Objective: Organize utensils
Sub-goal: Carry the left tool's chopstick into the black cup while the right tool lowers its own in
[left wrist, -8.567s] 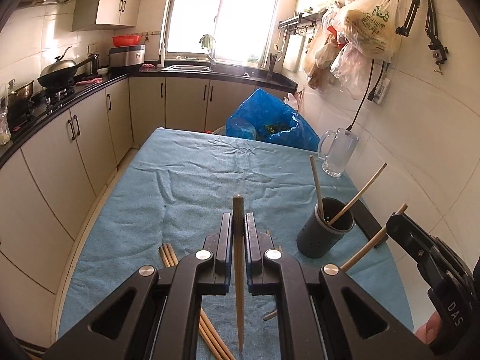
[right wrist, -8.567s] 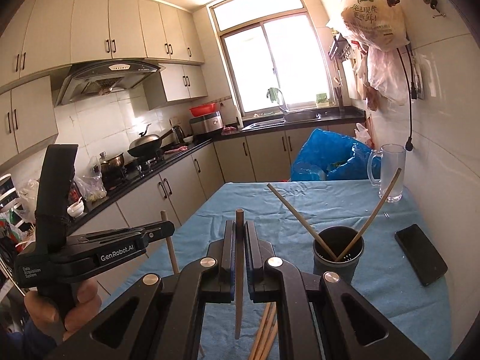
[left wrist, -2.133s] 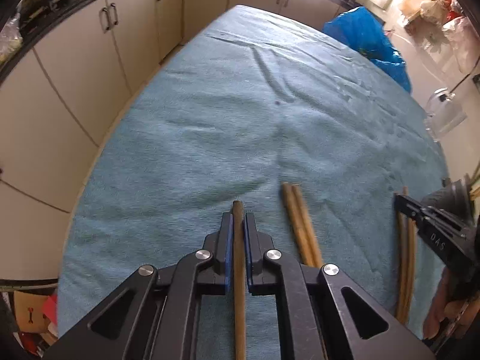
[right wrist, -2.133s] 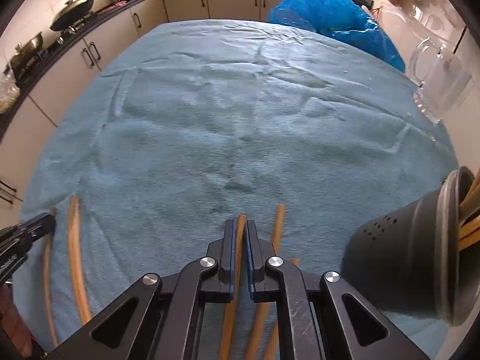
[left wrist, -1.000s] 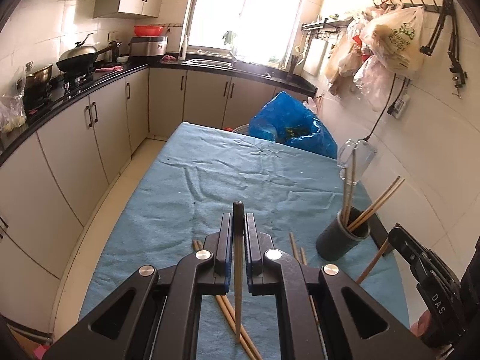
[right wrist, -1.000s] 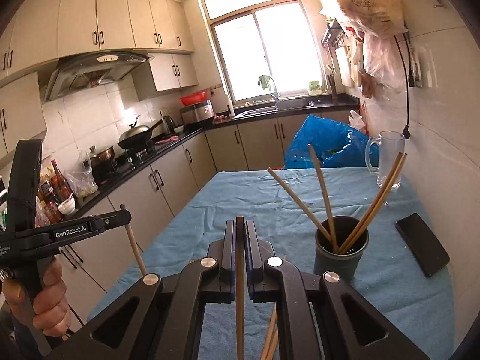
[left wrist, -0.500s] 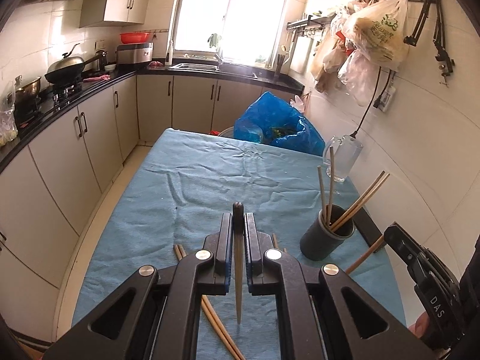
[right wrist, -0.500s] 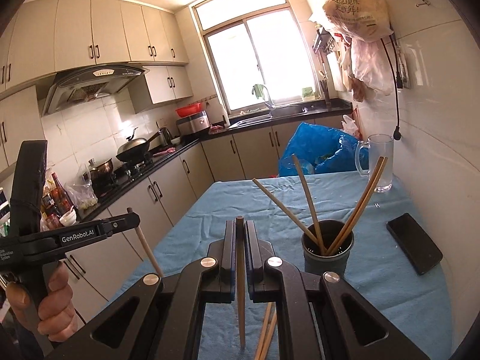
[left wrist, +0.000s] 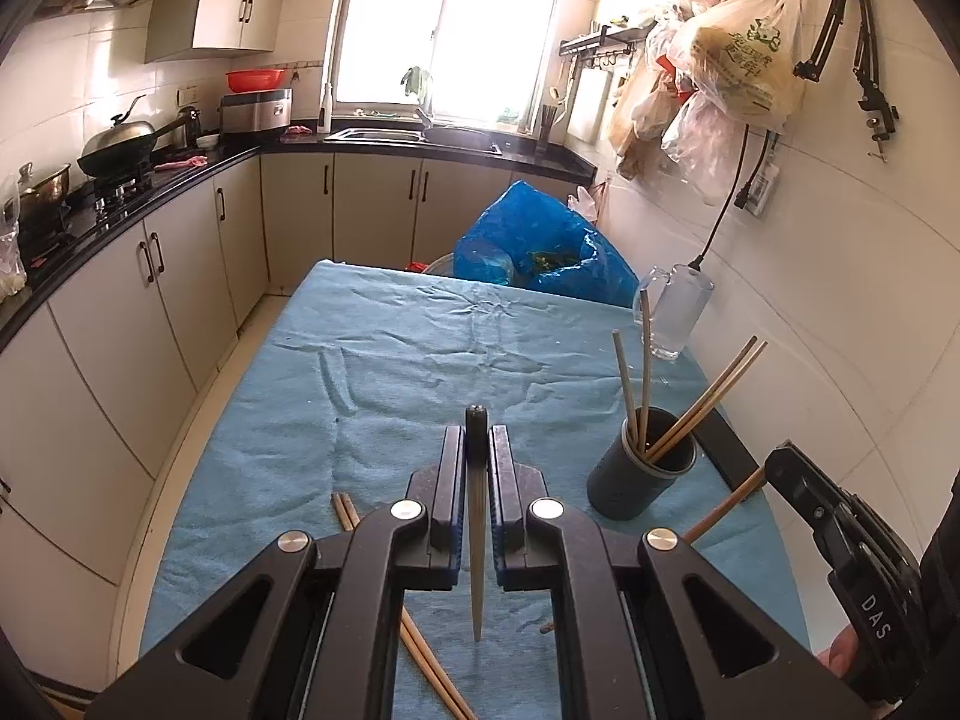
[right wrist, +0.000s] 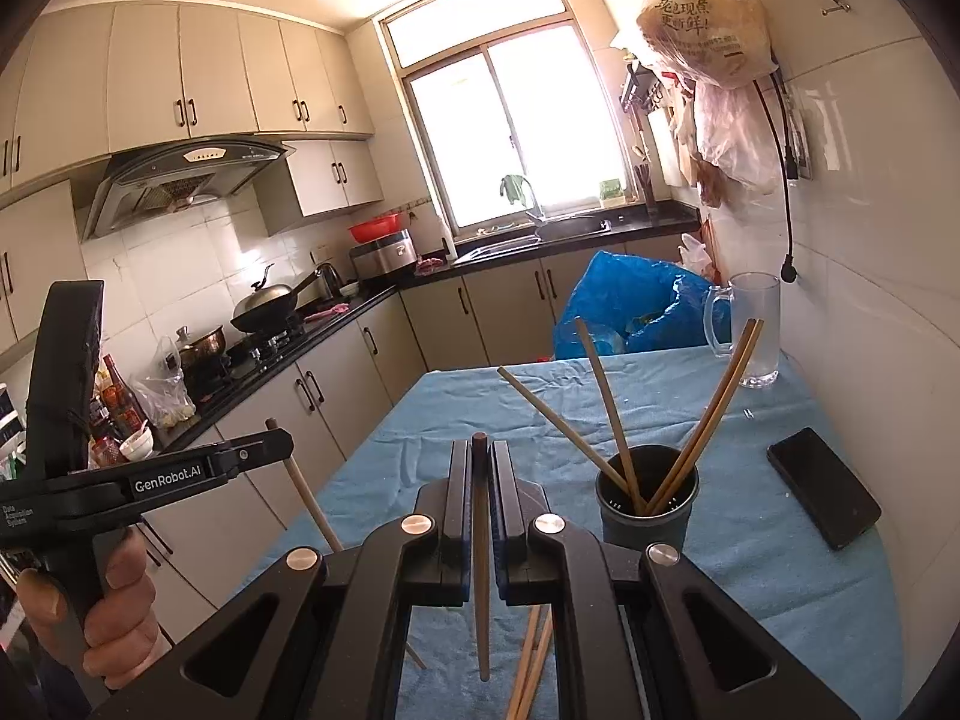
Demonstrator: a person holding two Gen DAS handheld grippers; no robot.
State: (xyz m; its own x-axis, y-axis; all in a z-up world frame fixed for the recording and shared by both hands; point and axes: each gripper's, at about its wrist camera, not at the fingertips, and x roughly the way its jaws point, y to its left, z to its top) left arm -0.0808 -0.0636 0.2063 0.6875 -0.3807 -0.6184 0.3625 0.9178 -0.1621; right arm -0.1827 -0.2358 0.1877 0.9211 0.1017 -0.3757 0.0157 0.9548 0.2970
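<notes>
Both wrist views above table (left wrist: 384,372) – facing window, sharing holder (right wrist: 648,504)

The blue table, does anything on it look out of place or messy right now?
Yes. Loose chopsticks lie scattered on the blue table cloth near its front edge, instead of standing in the dark holder with the others. A black phone also lies beside the holder.

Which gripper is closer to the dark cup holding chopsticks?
Right. The right gripper sits just beside the cup; the left gripper is farther off, across the table, with the cup well to its side.
</notes>
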